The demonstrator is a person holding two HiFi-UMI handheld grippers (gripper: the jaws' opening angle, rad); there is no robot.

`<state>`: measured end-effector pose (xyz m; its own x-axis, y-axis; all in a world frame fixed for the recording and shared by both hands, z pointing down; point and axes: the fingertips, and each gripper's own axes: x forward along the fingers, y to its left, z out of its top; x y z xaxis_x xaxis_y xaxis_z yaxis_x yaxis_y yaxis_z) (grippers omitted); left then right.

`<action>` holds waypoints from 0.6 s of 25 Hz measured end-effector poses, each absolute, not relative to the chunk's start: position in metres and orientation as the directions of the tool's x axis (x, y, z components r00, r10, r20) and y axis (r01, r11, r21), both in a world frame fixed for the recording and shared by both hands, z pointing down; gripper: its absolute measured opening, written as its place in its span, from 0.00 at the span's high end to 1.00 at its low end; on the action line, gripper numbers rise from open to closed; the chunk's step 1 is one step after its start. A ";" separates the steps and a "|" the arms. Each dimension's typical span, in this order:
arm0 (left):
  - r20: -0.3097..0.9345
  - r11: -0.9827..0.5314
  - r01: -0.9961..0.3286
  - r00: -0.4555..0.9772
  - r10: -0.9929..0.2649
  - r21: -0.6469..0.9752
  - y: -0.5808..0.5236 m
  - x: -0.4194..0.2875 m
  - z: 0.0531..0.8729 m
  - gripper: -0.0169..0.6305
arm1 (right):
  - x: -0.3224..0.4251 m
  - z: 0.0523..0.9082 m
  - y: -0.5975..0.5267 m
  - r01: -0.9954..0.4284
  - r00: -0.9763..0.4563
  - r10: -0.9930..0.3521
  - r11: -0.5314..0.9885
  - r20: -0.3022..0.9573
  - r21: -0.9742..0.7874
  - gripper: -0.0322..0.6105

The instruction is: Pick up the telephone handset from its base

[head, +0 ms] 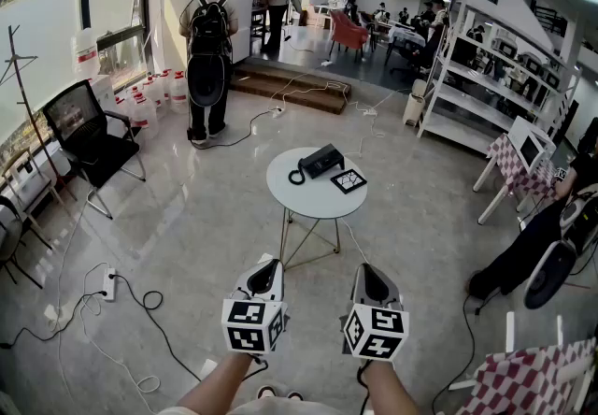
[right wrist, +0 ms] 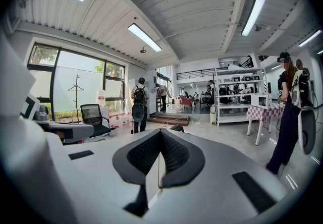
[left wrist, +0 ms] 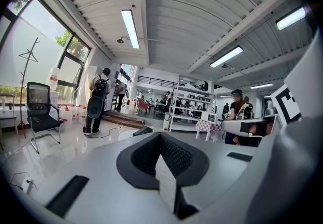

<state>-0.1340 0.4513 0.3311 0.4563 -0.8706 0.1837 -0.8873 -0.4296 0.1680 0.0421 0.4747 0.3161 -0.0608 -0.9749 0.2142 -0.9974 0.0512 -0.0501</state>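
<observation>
The black telephone (head: 320,161) sits on a small round white table (head: 299,203) in the middle of the head view, with its handset on the base and a coiled cord (head: 297,177) lying to the left. Both grippers hover low in that view, well short of the table. My left gripper (head: 266,265) is shut with nothing in it, and so is my right gripper (head: 366,271). In the left gripper view the telephone (left wrist: 143,130) peeks just over the closed jaws. In the right gripper view the telephone (right wrist: 176,128) shows far off beyond the pads.
A square marker card (head: 348,181) lies on the table beside the phone. A person with a backpack (head: 207,49) stands beyond it. A black office chair (head: 89,137) is at left, a power strip with cables (head: 109,284) on the floor, and shelves (head: 486,86) and a seated person (head: 551,226) at right.
</observation>
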 end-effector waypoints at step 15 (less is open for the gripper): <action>0.187 -0.438 -0.878 0.471 -0.862 0.192 0.457 -0.153 0.335 0.95 | 0.021 0.317 0.484 -0.993 -0.075 -0.976 0.053 0.206 -0.110 0.91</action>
